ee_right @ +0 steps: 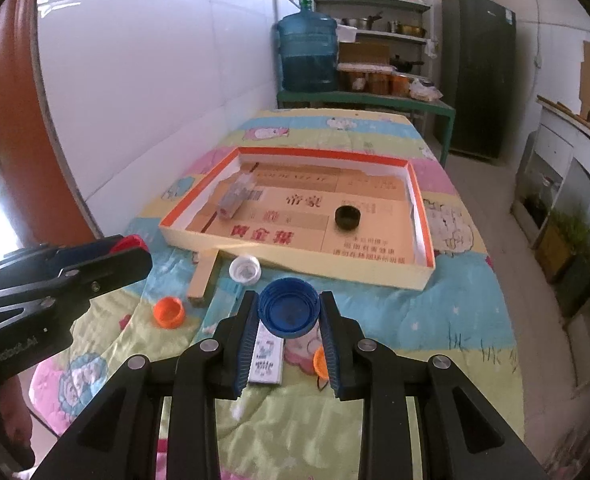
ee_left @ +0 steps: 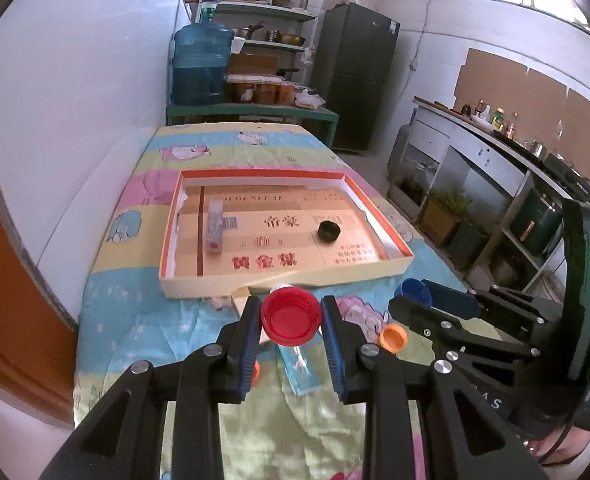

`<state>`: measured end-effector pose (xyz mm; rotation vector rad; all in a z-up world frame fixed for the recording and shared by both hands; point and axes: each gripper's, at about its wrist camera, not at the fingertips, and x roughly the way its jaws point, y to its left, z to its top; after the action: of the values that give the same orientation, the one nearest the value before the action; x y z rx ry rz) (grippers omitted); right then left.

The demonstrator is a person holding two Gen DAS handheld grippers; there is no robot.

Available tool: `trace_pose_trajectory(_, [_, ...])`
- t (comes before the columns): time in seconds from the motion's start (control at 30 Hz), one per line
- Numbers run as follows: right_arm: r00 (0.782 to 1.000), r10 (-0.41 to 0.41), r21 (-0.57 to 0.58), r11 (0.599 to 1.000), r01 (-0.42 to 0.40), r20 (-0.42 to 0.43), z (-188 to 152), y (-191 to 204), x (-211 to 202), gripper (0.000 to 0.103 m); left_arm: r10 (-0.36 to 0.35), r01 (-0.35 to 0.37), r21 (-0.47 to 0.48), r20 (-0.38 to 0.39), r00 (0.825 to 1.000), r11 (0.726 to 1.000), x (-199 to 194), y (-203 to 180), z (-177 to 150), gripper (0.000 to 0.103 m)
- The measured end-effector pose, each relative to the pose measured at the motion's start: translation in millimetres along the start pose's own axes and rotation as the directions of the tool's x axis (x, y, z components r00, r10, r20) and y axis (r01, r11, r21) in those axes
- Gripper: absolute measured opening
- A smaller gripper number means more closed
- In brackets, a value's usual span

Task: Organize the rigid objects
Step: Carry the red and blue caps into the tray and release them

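Tray: shallow cardboard box lid [ee_left: 391, 236] with orange rim and pale outer wall, lying flat on the counter [ee_left: 135, 320] under a cartoon-print cloth.
Tray contents: black cap [ee_left: 328, 231] at the right half, clear oblong case [ee_left: 215, 228] at the left half, well apart from each other.
Left gripper [ee_left: 291, 316]: closed on a red cap [ee_left: 290, 315], open side toward the camera, just before the near wall of the tray.
Right gripper [ee_right: 289, 312]: closed on a blue cap [ee_right: 289, 307], ribbed wall, hollow side up, also near the front wall.
Loose on the cloth: white cap [ee_right: 245, 269], orange cap [ee_right: 169, 311], second orange cap [ee_right: 319, 362] partly hidden by a finger, wooden stick [ee_right: 204, 276], flat printed packet [ee_right: 267, 356].
Edges: right edge of the counter near the tray's right wall; white wall along the left side.
Open room: wide bare middle of the tray floor between case and black cap.
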<state>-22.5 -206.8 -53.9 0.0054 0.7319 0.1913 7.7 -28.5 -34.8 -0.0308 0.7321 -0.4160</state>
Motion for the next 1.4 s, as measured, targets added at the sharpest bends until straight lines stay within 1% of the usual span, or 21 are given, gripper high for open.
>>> trace_pose_trajectory(0.37, [1.000, 0.007, 0.010, 1.000, -0.007, -0.009, 25, -13, 20, 0.031, 0.009, -0.009, -0.014, -0.003, 1.000, 1.000, 28, 5, 30, 0.030])
trace_pose_trajectory(0.7, [1.000, 0.004, 0.026, 1.000, -0.003, -0.026, 39, -31, 47, 0.031, 0.012, -0.013, -0.027, -0.023, 1.000, 1.000, 61, 12, 48, 0.030])
trace_pose_trajectory(1.07, [0.999, -0.003, 0.041, 0.999, 0.005, -0.044, 52, -49, 74, 0.031, 0.010, -0.012, -0.043, -0.048, 0.999, 0.999, 97, 16, 61, 0.030])
trace_pose_trajectory(1.4, [0.998, -0.014, 0.064, 0.998, 0.018, -0.068, 56, -68, 95, 0.031, 0.019, -0.023, -0.044, -0.085, 0.996, 0.999, 127, 18, 67, 0.030])
